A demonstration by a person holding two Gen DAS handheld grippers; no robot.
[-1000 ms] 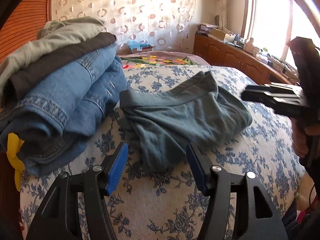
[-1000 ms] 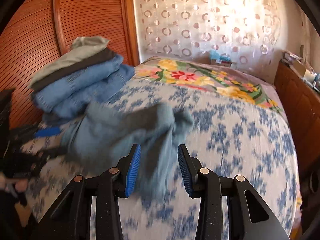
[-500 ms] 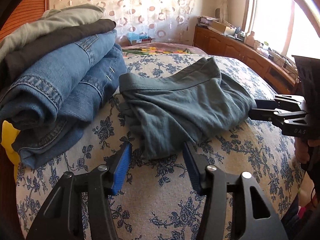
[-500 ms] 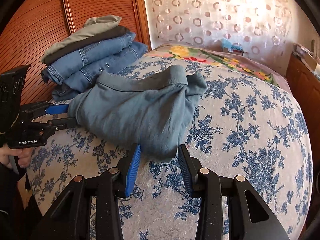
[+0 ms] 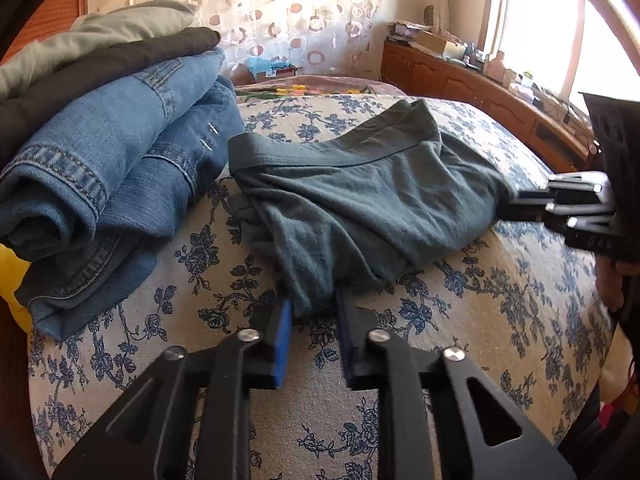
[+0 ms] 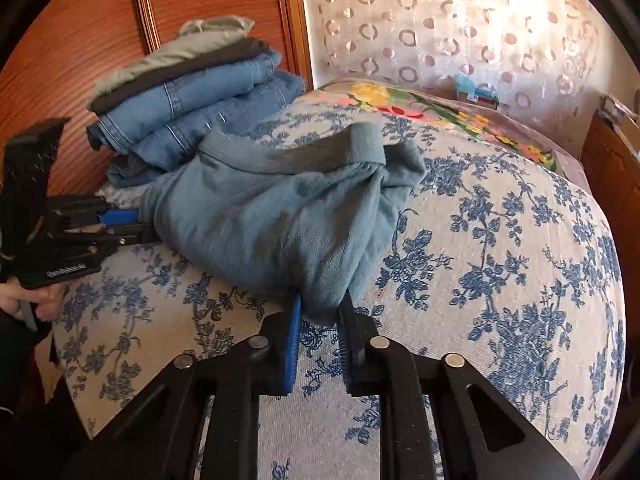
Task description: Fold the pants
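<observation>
Crumpled grey-blue pants lie on the blue-flowered bedspread, waistband toward the far side. My left gripper is at their near edge; its jaws are closing and a fold of the fabric fills the gap between the blue pads. In the right wrist view the same pants bulge upward, and my right gripper is closing on another fold of the cloth, which the pads pinch. Each gripper shows in the other view: the left gripper at the pants' left end, the right gripper at their right end.
A stack of folded jeans and other clothes sits on the bed beside the pants, against a wooden wardrobe. A bright flowered blanket covers the far end. A wooden dresser with clutter runs under the window.
Both grippers came in low to opposite edges of the pants. Their jaws went from wide apart to nearly together, each with a fold of the fabric between the pads.
</observation>
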